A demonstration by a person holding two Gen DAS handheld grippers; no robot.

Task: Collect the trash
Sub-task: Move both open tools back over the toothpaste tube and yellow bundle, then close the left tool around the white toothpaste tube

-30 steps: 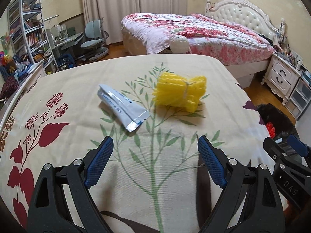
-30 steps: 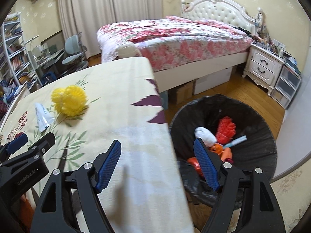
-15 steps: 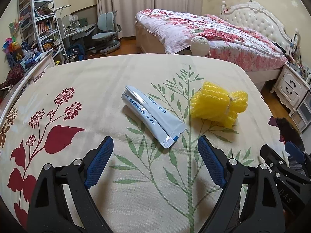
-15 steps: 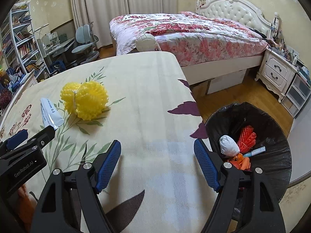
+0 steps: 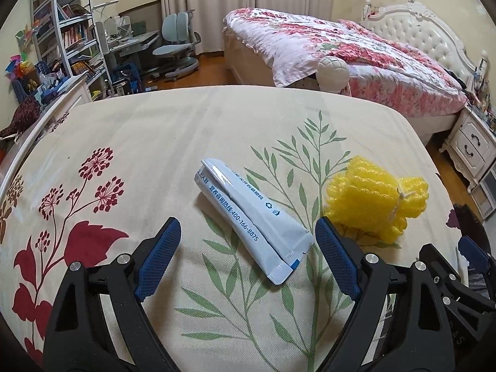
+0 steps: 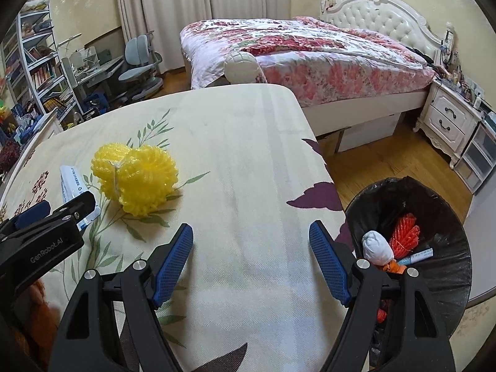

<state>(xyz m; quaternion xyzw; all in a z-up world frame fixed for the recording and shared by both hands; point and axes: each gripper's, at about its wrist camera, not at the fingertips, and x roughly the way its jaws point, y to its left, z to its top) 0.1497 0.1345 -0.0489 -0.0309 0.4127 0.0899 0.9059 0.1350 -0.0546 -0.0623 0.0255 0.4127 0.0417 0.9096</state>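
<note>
A white and blue packet [image 5: 251, 218] lies on the floral cloth of the table [image 5: 155, 142], its near end between the blue tips of my left gripper [image 5: 248, 232], which stands open and apart from it. A yellow foam net [image 5: 376, 198] lies just right of the packet. In the right wrist view the yellow net [image 6: 136, 179] sits ahead and to the left, with the packet [image 6: 73, 186] behind it. My right gripper [image 6: 251, 238] is open over bare cloth, nothing between its fingers. A black-lined trash bin [image 6: 434, 204] stands on the floor at the right.
The bin holds a white wad [image 6: 376, 245], a red net [image 6: 404, 235] and other bits. The table's right edge [image 6: 325, 167] drops to a wooden floor. A bed [image 6: 310, 52], a nightstand [image 6: 449, 117], a desk chair [image 5: 173, 49] and shelves [image 5: 68, 37] stand beyond.
Both grippers have swung left across the table. The packet now lies between the left gripper's tips, and the bin has slid to the right edge of the right wrist view.
</note>
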